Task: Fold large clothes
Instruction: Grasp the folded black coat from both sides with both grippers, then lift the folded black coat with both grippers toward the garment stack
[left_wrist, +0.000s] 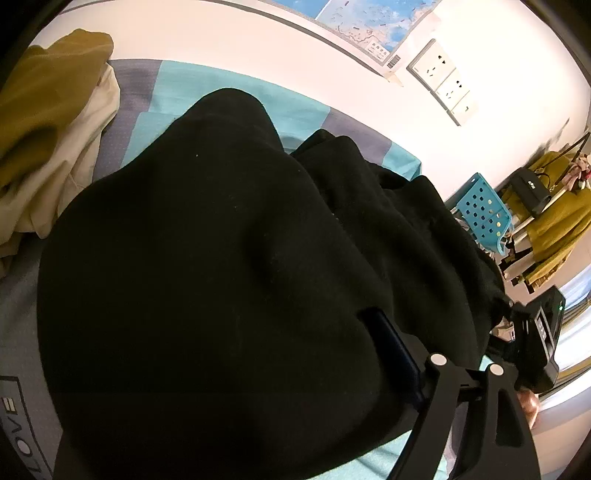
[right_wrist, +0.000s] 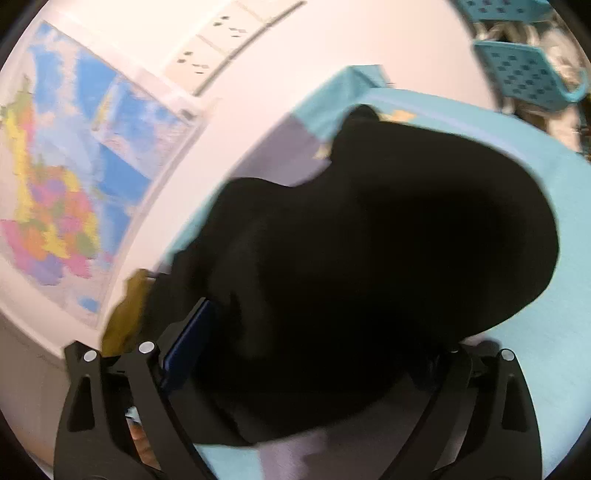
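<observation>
Bulky black fabric garment (right_wrist: 388, 266) heaped between the right gripper's (right_wrist: 306, 350) spread jaws, on a turquoise-and-grey bedsheet (right_wrist: 546, 369), colourful wall map (right_wrist: 62, 177) behind

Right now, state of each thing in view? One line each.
black garment: bunched, lifted off the bed, draped over both claws
left claw: buried in the black cloth, open or shut unclear
right claw: fingers apart, cloth bunched between, grip unclear
mustard garment: crumpled, unfolded, on the bed
cream garment: crumpled beside the mustard one
bedsheet: spread flat
</observation>
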